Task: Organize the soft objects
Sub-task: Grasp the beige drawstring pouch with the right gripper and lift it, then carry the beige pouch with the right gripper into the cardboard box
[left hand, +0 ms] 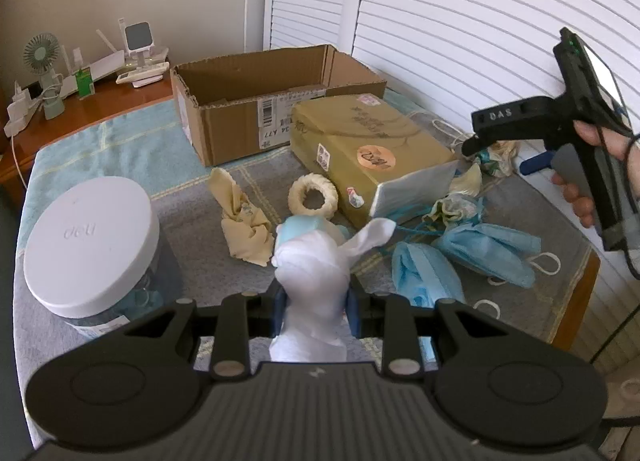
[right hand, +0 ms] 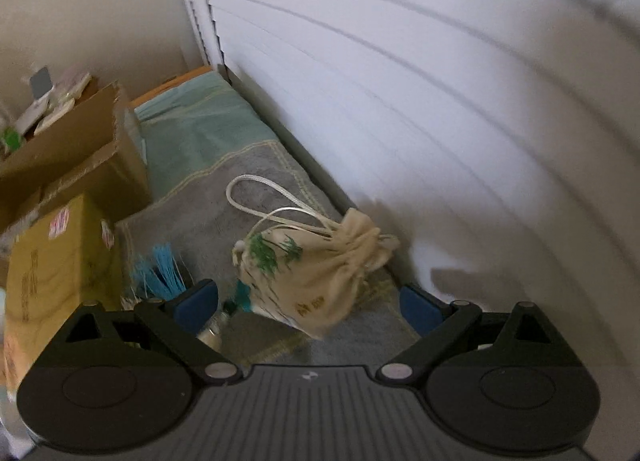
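White knotted cloth bundle [left hand: 310, 273], clamped left claw [left hand: 316, 307]

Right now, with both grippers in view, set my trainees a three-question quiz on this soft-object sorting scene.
1. True or false: the left gripper is shut on the white cloth bundle.
2. What lies ahead between the open fingers of the right gripper? A) drawstring pouch B) cream ring
3. Fill in: the open cardboard box stands behind the ____ box.

Key: 1 true; 2 A; 3 yellow.
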Tool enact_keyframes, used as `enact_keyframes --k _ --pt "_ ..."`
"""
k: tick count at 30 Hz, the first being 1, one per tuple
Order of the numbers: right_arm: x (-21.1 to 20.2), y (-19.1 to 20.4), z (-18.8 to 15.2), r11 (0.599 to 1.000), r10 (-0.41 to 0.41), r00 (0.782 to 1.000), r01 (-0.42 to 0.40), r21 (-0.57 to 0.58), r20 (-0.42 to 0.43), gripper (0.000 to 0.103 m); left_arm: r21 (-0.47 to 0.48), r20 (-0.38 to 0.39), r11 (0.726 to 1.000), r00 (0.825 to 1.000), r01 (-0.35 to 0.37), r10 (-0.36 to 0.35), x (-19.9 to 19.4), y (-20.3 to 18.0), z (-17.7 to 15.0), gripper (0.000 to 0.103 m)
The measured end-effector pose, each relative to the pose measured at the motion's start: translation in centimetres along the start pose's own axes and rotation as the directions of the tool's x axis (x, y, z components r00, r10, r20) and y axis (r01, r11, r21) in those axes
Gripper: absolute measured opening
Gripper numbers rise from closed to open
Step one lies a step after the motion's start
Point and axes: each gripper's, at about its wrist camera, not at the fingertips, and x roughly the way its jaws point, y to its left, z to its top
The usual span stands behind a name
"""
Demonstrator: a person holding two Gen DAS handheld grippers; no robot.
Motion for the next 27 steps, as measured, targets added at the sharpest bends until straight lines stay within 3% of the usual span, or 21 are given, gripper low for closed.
enact_keyframes --k 2,6,11,27 --pt "0.4 0.1 -0.1 1.000 -0.016 1.000 0.016 0.012 0.022 0.096 -0.002 -0.004 1.000 1.000 0.003 -0.003 0.2 0.2 -0.1 0.028" --pt "0.7 1.0 -0.5 0.997 -0.054 0.998 0.056 -0.058 0.036 0.068 -0.011 -0.016 1.000 1.000 0.002 -0.002 0.6 0.6 -0.2 0.028" --pt "-0.1 1.2 -0.8 0.994 -0.038 0.997 0.044 -0.102 0.068 0.060 -0.008 -0.026 1.000 1.000 0.003 -0.003 0.8 0.8 -0.3 0.028" --pt "-9.6 2.6 1.9 0.961 0.151 0.979 -0.114 -0.252 0.135 0.058 0.020 0.040 1.000 0.999 -0.006 0.005 -2.6 -0.3 0.6 0.028"
